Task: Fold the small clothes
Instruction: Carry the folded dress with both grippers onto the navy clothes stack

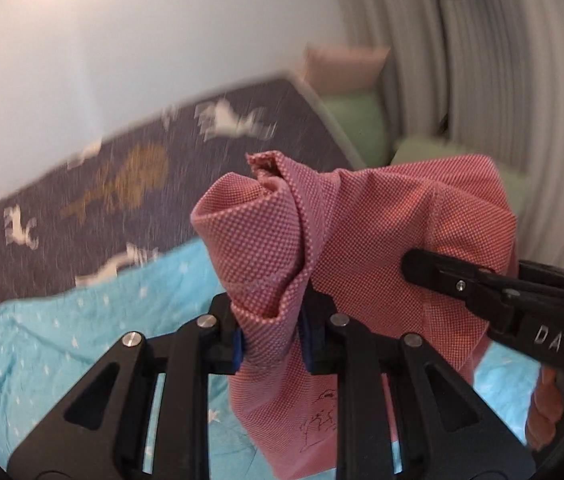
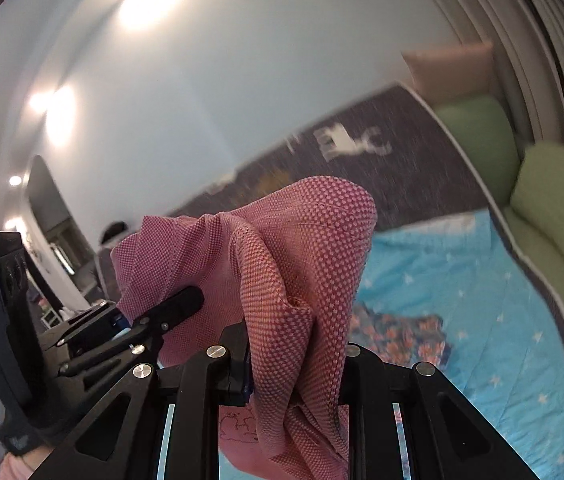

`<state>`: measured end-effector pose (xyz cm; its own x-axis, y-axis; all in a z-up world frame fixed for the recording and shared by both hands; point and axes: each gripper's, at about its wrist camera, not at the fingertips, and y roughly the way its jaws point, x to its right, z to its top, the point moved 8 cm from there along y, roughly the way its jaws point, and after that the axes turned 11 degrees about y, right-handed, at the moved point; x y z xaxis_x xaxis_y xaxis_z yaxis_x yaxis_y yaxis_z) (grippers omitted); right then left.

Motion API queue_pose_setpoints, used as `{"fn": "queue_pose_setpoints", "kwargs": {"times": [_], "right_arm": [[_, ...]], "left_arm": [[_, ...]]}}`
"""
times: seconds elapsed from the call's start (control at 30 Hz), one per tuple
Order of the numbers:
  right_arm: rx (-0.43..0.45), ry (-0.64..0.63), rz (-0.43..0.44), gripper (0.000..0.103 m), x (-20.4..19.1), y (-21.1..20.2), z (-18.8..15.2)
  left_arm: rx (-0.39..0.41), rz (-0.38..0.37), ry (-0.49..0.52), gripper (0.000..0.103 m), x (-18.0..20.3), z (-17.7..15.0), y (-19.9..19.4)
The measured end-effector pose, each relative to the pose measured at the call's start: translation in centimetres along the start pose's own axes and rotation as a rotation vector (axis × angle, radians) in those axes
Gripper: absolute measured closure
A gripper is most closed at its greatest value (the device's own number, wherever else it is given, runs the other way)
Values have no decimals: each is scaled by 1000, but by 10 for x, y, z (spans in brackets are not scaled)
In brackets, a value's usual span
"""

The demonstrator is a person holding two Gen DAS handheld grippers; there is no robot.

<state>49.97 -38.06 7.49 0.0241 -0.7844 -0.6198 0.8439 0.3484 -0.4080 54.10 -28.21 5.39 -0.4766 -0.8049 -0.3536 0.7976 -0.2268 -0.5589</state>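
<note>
Both hand-held grippers, left (image 1: pixel 272 334) and right (image 2: pixel 296 372), pinch the pink garment (image 1: pixel 362 232) aloft over the bed (image 1: pixel 42 344); next, probably, spreading it flat.

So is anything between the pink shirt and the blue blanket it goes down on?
Nothing visible. Both tongs, left and right, are shut on the pink shirt, which hangs above the blue blanket. A flowery cloth lies on the blanket farther off.
</note>
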Motion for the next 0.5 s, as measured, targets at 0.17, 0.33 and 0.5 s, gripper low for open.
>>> {"fn": "queue_pose_setpoints", "kwargs": {"times": [0.17, 0.33, 0.5], "right_arm": [[-26, -3, -258, 73, 74, 107, -27], [-31, -59, -433, 47, 125, 148, -47], [-42, 164, -393, 29, 168, 137, -39]], "left_arm": [[-126, 205, 68, 72, 6, -53, 113], [-188, 228, 61, 73, -3, -92, 160], [-154, 201, 23, 47, -23, -90, 150]]}}
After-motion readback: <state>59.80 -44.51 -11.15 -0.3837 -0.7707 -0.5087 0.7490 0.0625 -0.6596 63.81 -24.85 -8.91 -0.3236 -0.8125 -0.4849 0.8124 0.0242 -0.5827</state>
